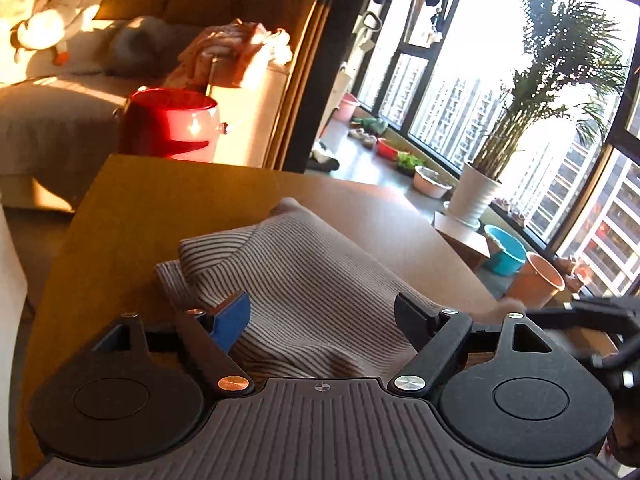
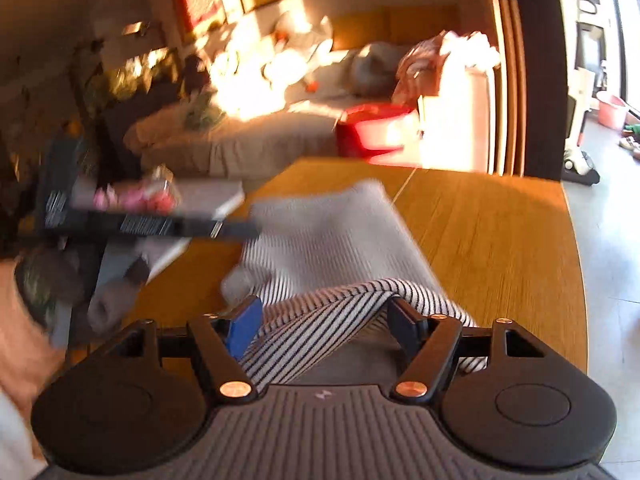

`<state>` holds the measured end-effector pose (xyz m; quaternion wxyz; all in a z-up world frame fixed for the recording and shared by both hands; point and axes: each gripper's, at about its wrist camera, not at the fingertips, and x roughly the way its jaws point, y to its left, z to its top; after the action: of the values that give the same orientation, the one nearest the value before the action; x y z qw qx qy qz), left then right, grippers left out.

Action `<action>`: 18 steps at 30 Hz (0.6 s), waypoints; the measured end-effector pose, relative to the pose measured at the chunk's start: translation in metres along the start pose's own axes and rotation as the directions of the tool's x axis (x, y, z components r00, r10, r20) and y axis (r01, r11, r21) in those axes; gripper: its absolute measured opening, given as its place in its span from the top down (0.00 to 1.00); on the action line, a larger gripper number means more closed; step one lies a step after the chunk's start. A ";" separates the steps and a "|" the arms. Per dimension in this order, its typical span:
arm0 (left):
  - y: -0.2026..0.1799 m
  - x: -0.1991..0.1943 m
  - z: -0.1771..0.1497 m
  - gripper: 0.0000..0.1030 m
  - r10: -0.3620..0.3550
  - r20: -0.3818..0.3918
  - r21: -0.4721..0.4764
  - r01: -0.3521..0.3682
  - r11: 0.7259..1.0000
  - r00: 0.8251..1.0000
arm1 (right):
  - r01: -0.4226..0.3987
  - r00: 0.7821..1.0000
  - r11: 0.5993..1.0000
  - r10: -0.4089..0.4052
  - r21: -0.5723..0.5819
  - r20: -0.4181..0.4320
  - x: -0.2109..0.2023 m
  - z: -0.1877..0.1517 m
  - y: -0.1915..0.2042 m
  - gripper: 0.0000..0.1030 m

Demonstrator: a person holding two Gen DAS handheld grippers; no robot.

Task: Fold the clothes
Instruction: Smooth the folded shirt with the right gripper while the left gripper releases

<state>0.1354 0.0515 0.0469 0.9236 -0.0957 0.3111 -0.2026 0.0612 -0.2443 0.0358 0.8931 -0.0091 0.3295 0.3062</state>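
A striped grey-and-white garment [image 1: 296, 272] lies partly folded on the wooden table [image 1: 140, 208]. My left gripper [image 1: 322, 316] is open, its fingers spread wide over the near edge of the garment, with cloth lying between them. In the right wrist view the same garment [image 2: 332, 240] stretches away across the table [image 2: 500, 240]. My right gripper [image 2: 326, 326] is open too, with a raised striped fold between its spread fingers. The right gripper also shows at the right edge of the left wrist view [image 1: 592, 312]. The right wrist view is motion-blurred.
A red bucket [image 1: 168, 124] stands beyond the table's far edge, next to a sofa [image 1: 52, 108] with a plush toy and a heap of clothes [image 1: 228, 52]. Plant pots and basins [image 1: 504, 254] line the window at right. A dark, blurred object [image 2: 152, 224] sits at the table's left.
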 end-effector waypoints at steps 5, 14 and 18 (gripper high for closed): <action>-0.004 0.018 -0.006 0.18 -0.023 -0.043 -0.006 0.022 1.000 0.999 | -0.058 0.996 0.992 0.050 -0.110 -0.076 -0.015 -0.020 0.020 0.32; -0.016 0.024 -0.017 0.18 -0.027 -0.077 0.029 0.030 0.999 0.997 | 0.106 0.986 0.994 -0.103 -0.014 0.134 -0.019 0.022 -0.019 0.34; -0.016 0.027 -0.026 0.17 -0.039 -0.116 0.042 0.044 0.998 0.992 | 0.150 0.988 0.989 -0.150 -0.008 0.024 0.027 0.010 -0.028 0.52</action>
<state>0.1337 0.0238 0.0167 0.9015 -0.0697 0.3572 -0.2340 0.0988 -0.2504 0.0220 0.9173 -0.0347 0.3158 0.2399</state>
